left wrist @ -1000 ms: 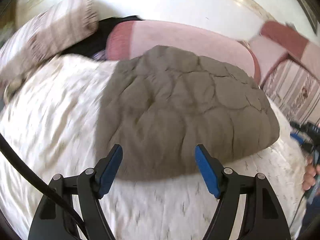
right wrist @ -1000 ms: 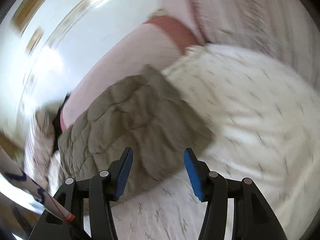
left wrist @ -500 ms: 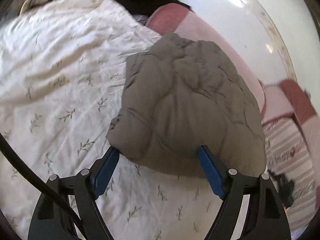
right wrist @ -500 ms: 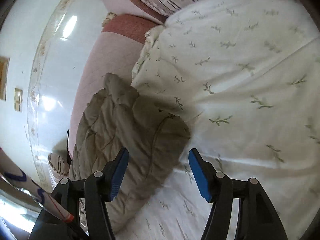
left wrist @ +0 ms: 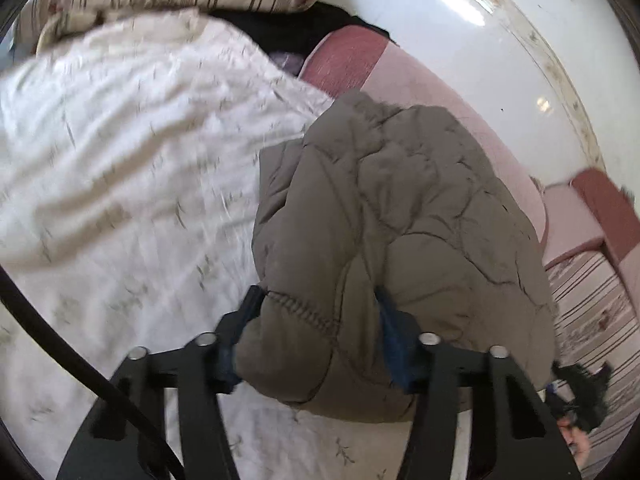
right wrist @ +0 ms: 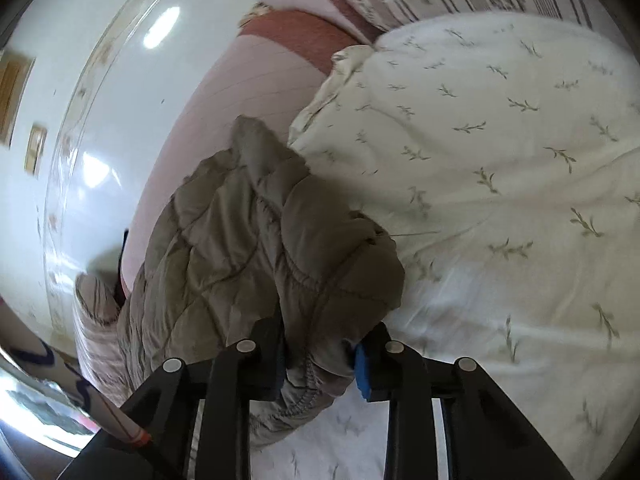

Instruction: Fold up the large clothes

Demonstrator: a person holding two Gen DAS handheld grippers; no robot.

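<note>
With jaws just closed, the puffy jacket (left wrist: 400,220) was pinched by the left hand-held gripper (left wrist: 320,336) and the right hand-held gripper (right wrist: 320,356), yet slippery padding could have been squeezed free near the bed (right wrist: 500,160) edge.

**Soft cloth, hard gloss**

The jacket (left wrist: 400,232) is quilted, puffy cloth with a matt grey-brown finish and stitched seams. Beneath it, the bedspread (left wrist: 120,168) is soft cream cloth, rumpled, printed with sprigs. At 1 o'clock the wall (left wrist: 460,40) looks smooth and glossy. The gripper (right wrist: 320,356) is matt black plastic with blue pads (right wrist: 362,364) and shiny metal pins.
</note>
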